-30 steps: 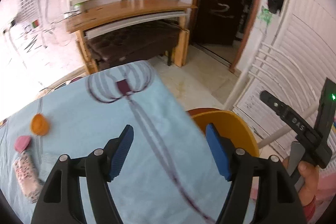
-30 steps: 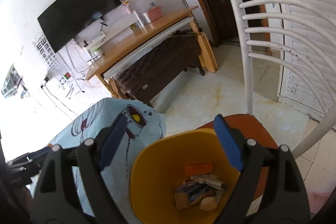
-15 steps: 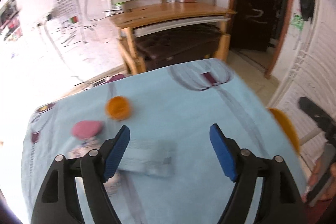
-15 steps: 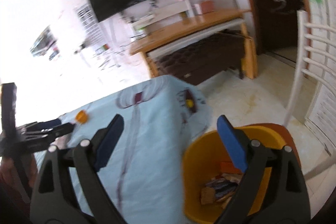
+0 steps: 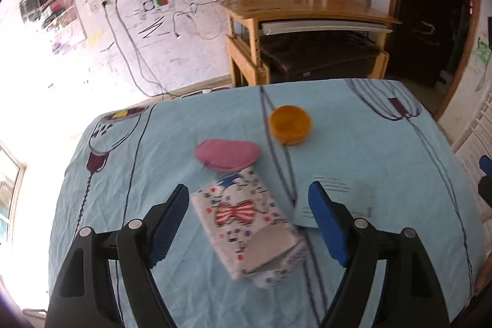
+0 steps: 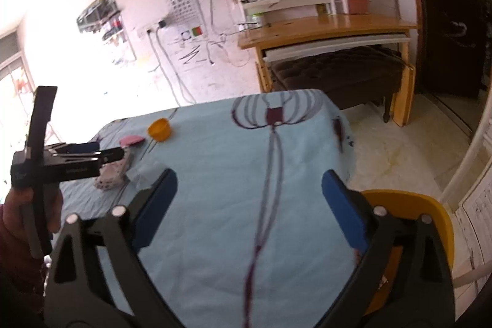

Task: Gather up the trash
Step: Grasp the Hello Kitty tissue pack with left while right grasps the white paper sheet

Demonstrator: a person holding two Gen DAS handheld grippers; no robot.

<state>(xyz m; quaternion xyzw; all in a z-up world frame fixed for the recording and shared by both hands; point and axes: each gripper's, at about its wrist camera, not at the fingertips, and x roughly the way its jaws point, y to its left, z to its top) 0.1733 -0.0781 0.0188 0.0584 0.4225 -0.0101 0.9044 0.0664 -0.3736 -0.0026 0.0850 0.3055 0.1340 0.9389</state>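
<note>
Left claw [image 5: 248,223] open over the patterned tissue pack [image 5: 246,223] on the desk [image 5: 384,149], right claw [image 6: 249,208] empty, jaws opening, yellow bin [image 6: 430,214] beside desk; risk: soft pack slips or the cloth bunches if closed off-centre.

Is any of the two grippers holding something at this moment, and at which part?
Nothing is held. The left gripper is open above the tissue pack without touching it; the right gripper, opening, has only tablecloth behind it.

Strong daylight is admitted from the left, where the wall [image 5: 46,76] is overexposed; edges are curved and vignetted, foregrounds slightly blurred
</note>
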